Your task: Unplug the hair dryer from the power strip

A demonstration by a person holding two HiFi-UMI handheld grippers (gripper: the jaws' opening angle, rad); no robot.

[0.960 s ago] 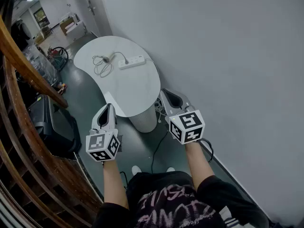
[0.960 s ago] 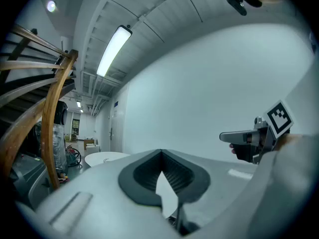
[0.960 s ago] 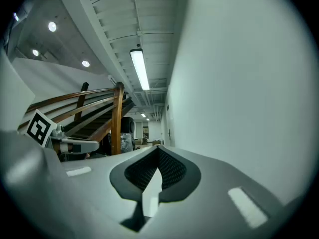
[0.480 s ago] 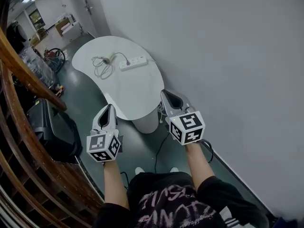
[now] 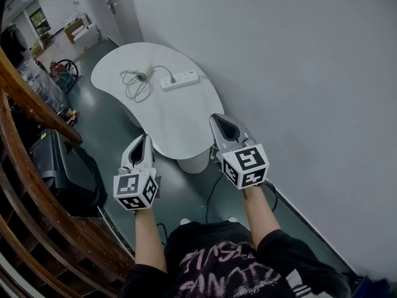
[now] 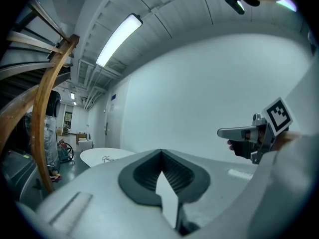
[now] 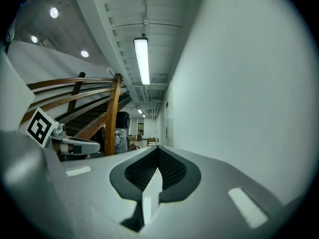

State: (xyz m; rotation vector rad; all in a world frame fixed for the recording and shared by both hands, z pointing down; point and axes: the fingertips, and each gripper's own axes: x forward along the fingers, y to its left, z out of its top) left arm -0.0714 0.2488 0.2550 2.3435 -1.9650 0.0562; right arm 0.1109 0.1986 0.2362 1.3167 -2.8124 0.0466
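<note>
The left gripper (image 5: 145,140) and right gripper (image 5: 218,119) are both fully closed, their ribbed dark pads (image 6: 144,172) meeting on nothing. At 12 o'clock from them, well apart, stands a smooth white kidney-shaped table (image 5: 180,117). The long white power strip (image 5: 180,79) lies on its far part. At the strip's 9 o'clock, the hair dryer (image 5: 144,71) is too small to make out clearly, beside its looped cord (image 5: 133,87).

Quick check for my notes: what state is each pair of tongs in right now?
Left tongs: closed, holding nothing.
Right tongs: closed, holding nothing.
</note>
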